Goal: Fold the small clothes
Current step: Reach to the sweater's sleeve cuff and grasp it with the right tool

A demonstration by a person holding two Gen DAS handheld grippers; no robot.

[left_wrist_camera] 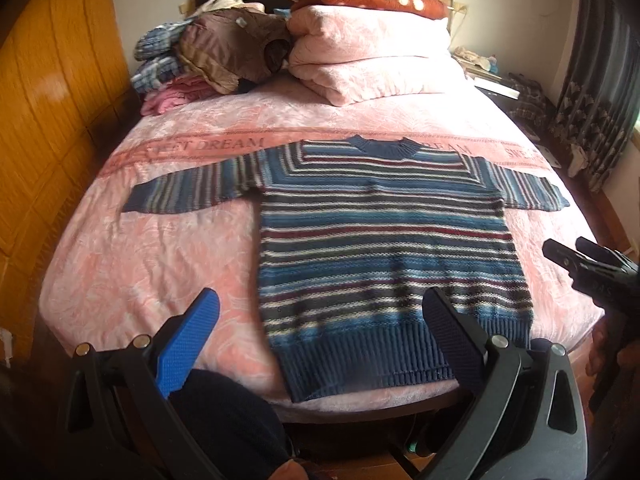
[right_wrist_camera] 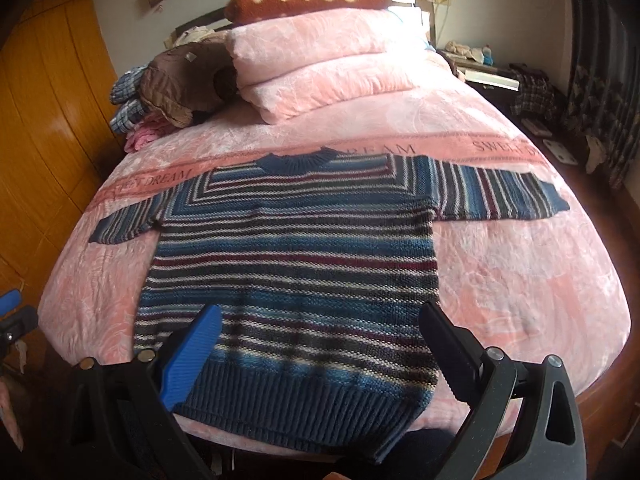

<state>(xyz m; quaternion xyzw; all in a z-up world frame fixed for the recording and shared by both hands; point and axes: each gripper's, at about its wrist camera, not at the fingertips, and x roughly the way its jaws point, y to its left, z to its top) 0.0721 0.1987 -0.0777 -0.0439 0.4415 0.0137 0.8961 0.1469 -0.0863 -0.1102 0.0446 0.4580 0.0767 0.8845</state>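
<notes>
I have both tools hanging over the foot of the bed, each with its jaws spread wide and nothing between them. Ahead of my left hand-held gripper (left_wrist_camera: 320,316) lies the blue, white and maroon striped knitted sweater (left_wrist_camera: 384,248), spread flat and face up on the pink velvety bedspread (left_wrist_camera: 132,272), both sleeves stretched straight out to the sides and the ribbed hem nearest me at the bed's edge. In the left wrist view the hem sits between the two fingers, shifted toward the black one, and neither finger touches the knit. My right hand-held gripper (right_wrist_camera: 320,320) hovers above the lower half of the same sweater (right_wrist_camera: 296,248); its blue finger (right_wrist_camera: 192,356) overlaps the hem's left part in the picture, though I cannot tell whether it makes contact.

Beyond the sweater's collar, a band printed "SWEET DREAM" crosses the bedspread. Farther ahead, at the headboard, sits a folded pink quilt (right_wrist_camera: 320,64) with a rust-red dotted blanket (right_wrist_camera: 308,0) on top. To the left of that is a heap of clothes topped by a brown padded jacket (right_wrist_camera: 180,80). An orange wooden wardrobe (left_wrist_camera: 44,92) stands off to my left, and dark patterned curtains (left_wrist_camera: 596,92) to my right.
</notes>
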